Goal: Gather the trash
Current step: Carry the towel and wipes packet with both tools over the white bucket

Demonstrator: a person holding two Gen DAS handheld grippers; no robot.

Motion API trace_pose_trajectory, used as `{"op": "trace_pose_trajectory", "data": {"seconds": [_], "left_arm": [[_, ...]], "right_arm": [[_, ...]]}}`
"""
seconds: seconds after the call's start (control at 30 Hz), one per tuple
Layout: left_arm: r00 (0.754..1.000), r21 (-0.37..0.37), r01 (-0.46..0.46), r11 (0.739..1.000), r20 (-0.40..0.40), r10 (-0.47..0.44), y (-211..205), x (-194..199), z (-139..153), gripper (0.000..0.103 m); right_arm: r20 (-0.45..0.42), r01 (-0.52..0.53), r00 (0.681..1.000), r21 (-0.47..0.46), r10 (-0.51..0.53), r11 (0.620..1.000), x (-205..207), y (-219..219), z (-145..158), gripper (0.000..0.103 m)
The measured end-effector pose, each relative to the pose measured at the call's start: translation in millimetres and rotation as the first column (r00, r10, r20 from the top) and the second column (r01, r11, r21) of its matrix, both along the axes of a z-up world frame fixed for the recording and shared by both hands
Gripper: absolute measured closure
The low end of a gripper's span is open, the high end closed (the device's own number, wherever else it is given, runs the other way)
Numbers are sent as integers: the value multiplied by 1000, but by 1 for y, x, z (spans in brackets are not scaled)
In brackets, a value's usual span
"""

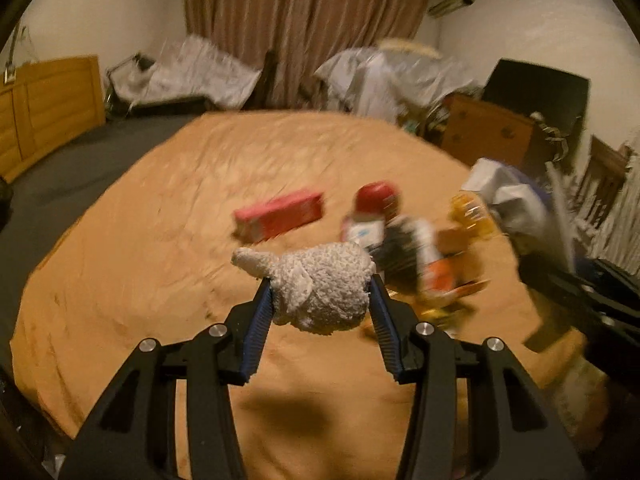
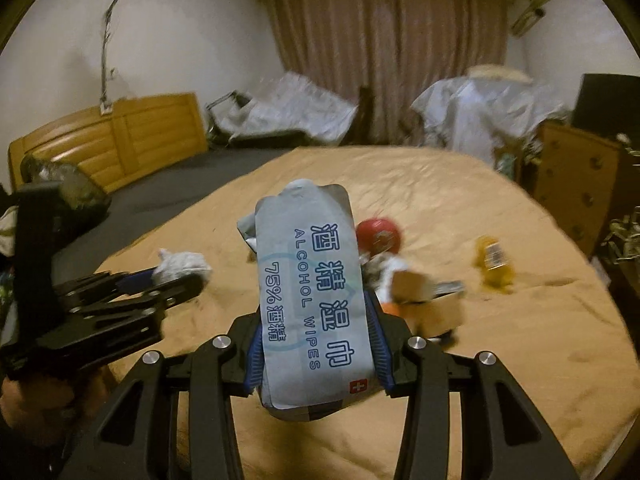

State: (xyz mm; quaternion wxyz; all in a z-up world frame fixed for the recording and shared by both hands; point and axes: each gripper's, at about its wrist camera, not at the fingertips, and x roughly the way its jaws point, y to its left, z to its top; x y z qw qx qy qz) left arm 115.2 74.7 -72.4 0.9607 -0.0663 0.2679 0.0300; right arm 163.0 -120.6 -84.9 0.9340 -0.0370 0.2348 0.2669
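My left gripper (image 1: 320, 284) is shut on a crumpled white paper towel (image 1: 316, 288) and holds it above the tan bed cover (image 1: 160, 264). It also shows in the right wrist view (image 2: 182, 276) with the towel (image 2: 184, 266). My right gripper (image 2: 316, 308) is shut on a light blue pack of alcohol wipes (image 2: 316, 304), held upright above the bed; the pack shows blurred in the left wrist view (image 1: 508, 196). On the bed lie a red box (image 1: 280, 214), a red-capped container (image 1: 374, 200), a yellow bottle (image 2: 494, 262) and a small cardboard box (image 2: 428, 300).
Dark floor (image 1: 80, 160) lies left of the bed. A wooden cabinet (image 1: 44, 104) stands at the left wall. Covered furniture (image 2: 296, 108) and curtains (image 2: 384, 52) are at the back. Brown boxes and clutter (image 1: 492, 132) crowd the right side.
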Motion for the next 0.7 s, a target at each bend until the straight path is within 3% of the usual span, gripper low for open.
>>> {"op": "trace_pose_trajectory", "data": {"seconds": [0.17,0.4,0.7], "left_arm": [[995,27,14,1000,102,-17,-35,-21,28,57],[975,63,-52,997,219,37,-66,-39,45,57],[947,113,-103,988,314,62,-92,-61,59,57]], "right_arm": [[88,102,991,31,-104,994,-32,-43,24,58],[146,186,969,109,-201,976,-58,-90,38,58],[211,221,946,133,-245,966,-83,-102,46,58]]}}
